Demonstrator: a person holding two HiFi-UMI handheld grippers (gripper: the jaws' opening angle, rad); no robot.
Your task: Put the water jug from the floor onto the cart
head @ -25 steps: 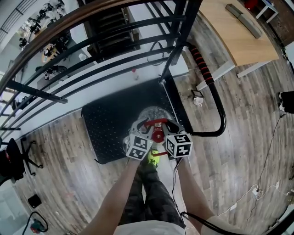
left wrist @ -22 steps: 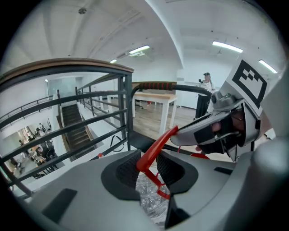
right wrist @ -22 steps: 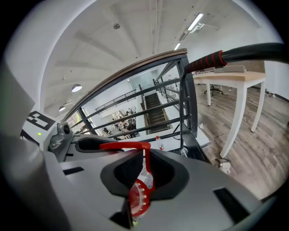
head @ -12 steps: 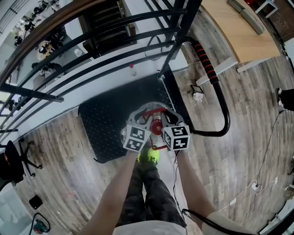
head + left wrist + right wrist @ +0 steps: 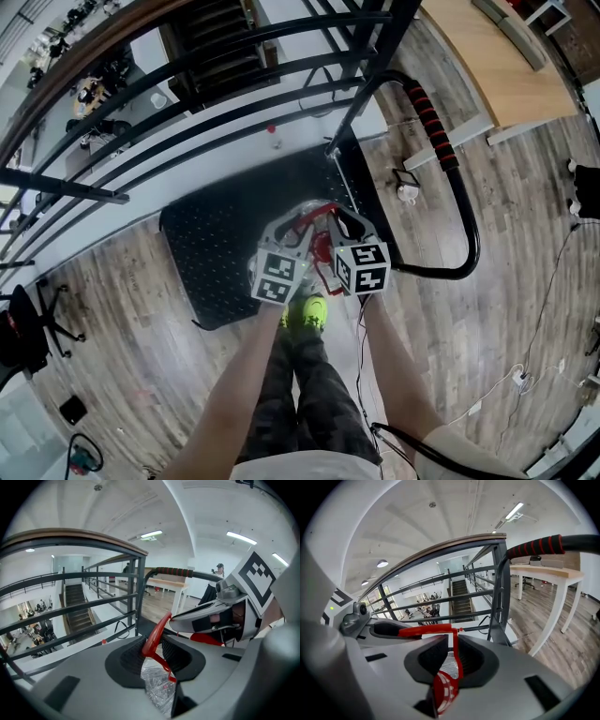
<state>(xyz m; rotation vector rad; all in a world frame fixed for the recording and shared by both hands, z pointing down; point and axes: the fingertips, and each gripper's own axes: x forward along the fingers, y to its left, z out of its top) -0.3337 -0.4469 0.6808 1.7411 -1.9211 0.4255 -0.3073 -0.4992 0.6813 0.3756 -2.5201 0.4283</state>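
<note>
Here the jug (image 5: pixel 310 212) is over the cart (image 5: pixel 211 253), at the deck's near edge toward its right corner, by the push bar (image 5: pixel 457 192). The left gripper (image 5: pixel 152 651) pinches the jug's red handle (image 5: pixel 157 631); the right gripper (image 5: pixel 452 656) pinches it too, pads pressed on the strap. Whether the jug rests on the deck is unclear.

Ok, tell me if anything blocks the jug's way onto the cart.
Nothing visible does. The water jug hangs by its red handle from the left gripper and right gripper over the cart's black deck, bare around it.
</note>
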